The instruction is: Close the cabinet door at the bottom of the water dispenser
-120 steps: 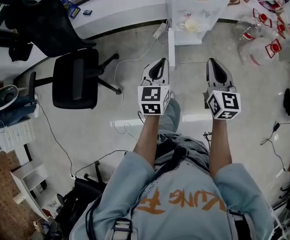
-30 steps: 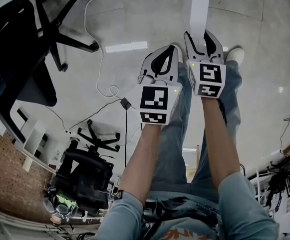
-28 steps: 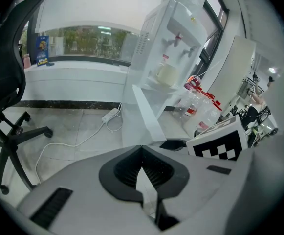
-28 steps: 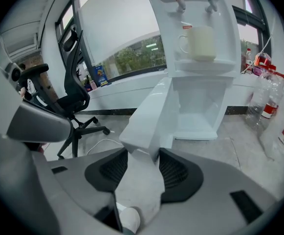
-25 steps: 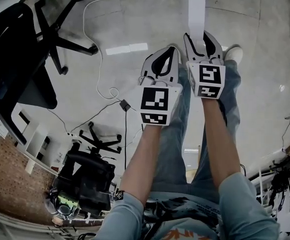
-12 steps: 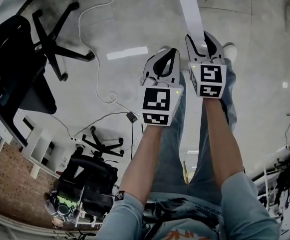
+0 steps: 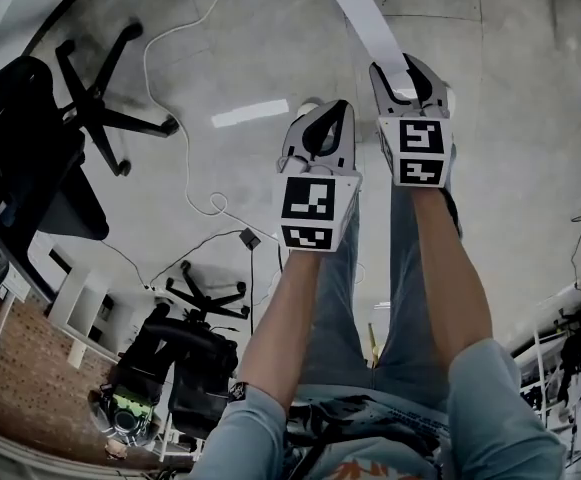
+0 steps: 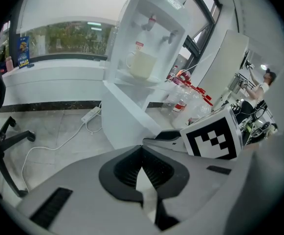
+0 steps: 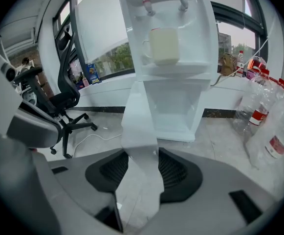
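**Gripping the door edge with the right gripper**

The right gripper [image 7: 410,74] has its jaws closed on the free edge of the white door [image 9: 139,124], which stands swung out from the dispenser [image 9: 167,13]. The open cabinet [image 9: 175,112] sits at the base, under the shelf with a cup [image 9: 163,45]. The left gripper [image 7: 321,131] hangs just beside the right one, its jaws nearly together with nothing between them. Bottles [image 9: 272,126] lie on the floor to the dispenser's right.

black office chair [image 9: 66,102] and clear plastic bottles [image 9: 271,129] stand on the grey floor [image 9: 220,136].
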Demonstrator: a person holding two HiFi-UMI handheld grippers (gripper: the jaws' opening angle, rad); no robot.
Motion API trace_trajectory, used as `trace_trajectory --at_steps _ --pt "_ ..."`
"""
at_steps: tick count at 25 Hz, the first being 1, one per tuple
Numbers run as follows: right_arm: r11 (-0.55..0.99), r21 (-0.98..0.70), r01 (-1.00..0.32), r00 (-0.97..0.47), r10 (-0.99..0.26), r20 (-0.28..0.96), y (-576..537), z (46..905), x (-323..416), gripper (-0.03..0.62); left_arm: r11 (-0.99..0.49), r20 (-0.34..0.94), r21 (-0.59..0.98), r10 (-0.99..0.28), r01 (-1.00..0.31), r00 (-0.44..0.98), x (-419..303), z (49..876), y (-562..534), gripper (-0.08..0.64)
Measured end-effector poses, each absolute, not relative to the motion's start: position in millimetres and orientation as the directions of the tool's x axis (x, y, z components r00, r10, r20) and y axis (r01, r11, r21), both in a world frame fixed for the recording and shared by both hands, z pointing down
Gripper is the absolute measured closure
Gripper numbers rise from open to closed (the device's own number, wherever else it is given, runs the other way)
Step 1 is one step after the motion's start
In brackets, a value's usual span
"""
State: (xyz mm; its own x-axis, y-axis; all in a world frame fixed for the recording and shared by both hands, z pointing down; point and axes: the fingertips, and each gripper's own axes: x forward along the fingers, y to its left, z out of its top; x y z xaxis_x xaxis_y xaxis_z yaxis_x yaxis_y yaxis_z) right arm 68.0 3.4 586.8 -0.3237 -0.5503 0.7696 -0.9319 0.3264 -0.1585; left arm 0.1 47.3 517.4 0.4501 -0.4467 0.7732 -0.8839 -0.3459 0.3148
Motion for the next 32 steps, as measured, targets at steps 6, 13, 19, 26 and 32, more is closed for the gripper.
trace_trajectory --at_steps 6,13,19,26,32 --pt "0.33 -0.136 -0.934 -0.308 -0.555 0.772 -10 587 99 0.385 -0.356 0.77 0.315 -0.446 -0.88 0.456 20 517 35 0.54" --pt "0.361 -0.117 -0.925 -0.316 -0.561 0.765 -32 586 126 0.385 -0.368 0.779 0.312 -0.429 -0.876 0.458 40 523 27 0.54" --pt "0.39 -0.096 -0.916 -0.321 -0.565 0.76 -53 586 150 0.383 -0.351 0.778 0.321 -0.432 -0.88 0.456 62 528 14 0.54" --pt "0.432 -0.079 -0.898 -0.337 -0.563 0.755 -75 586 173 0.378 -0.362 0.769 0.323 -0.439 -0.875 0.465 90 527 -9 0.54" --pt "0.447 -0.062 -0.892 -0.34 -0.574 0.745 -100 586 196 0.377 -0.364 0.766 0.323 -0.442 -0.874 0.467 109 530 -22 0.54"
